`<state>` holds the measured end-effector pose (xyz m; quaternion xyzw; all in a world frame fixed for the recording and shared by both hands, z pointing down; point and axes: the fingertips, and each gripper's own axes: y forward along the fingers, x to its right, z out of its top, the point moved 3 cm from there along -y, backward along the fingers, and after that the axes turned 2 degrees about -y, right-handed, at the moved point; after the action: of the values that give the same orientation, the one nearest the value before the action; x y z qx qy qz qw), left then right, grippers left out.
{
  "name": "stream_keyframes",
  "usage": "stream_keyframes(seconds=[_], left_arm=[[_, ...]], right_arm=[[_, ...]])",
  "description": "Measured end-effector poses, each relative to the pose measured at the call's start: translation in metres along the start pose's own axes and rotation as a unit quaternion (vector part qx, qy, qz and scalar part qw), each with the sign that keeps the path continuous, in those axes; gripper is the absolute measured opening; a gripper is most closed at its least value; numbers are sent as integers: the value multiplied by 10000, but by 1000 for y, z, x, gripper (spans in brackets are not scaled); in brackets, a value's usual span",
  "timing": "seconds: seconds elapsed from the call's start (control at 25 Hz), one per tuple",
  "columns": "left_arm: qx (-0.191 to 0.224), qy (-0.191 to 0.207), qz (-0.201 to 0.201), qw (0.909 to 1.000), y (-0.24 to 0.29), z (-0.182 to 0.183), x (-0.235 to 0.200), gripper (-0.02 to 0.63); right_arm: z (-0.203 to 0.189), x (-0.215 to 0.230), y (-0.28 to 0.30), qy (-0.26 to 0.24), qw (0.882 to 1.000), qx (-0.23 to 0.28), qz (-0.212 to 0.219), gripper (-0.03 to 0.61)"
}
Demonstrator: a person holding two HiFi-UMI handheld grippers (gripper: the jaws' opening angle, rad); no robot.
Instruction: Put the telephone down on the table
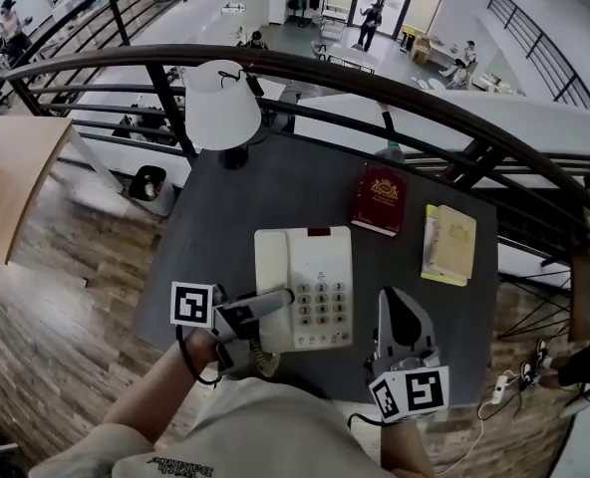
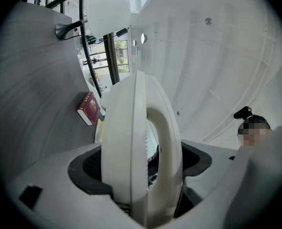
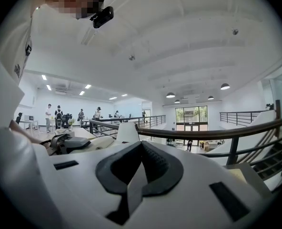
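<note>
The left gripper [image 1: 273, 305] has its fingers clamped on the white handset [image 2: 141, 142] over the left side of the telephone base [image 1: 320, 267]. The gripper hides whether the handset touches the cradle. Right of the base, the right gripper [image 1: 397, 305] has its fingers pressed together on nothing, over the dark counter [image 1: 275, 187].

— What do we see on the dark table [image 1: 275, 182]?
— We count four things: a white lamp [image 1: 220, 108] at the far edge, the telephone [image 1: 305, 287] near us, a red book [image 1: 380, 199] beyond it, and a pale book [image 1: 450, 244] to the right.
</note>
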<state>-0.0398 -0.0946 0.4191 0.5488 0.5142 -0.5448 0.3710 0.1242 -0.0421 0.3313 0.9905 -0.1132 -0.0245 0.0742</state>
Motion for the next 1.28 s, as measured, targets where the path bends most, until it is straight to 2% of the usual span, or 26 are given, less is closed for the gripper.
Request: stream_keyframes(seconds=[0.4, 0.84, 1.28], left_arm=[[317, -37, 127, 9994, 22, 23, -15, 416], [432, 163, 152, 9988, 63, 101, -53, 416], [708, 116, 164, 9973, 101, 198, -124, 416]], right_arm=[[-9, 18, 22, 35, 9998, -70, 175, 0], [-13, 42, 98, -89, 9994, -137, 292, 0], [-51, 76, 187, 26, 9988, -431, 248, 0]])
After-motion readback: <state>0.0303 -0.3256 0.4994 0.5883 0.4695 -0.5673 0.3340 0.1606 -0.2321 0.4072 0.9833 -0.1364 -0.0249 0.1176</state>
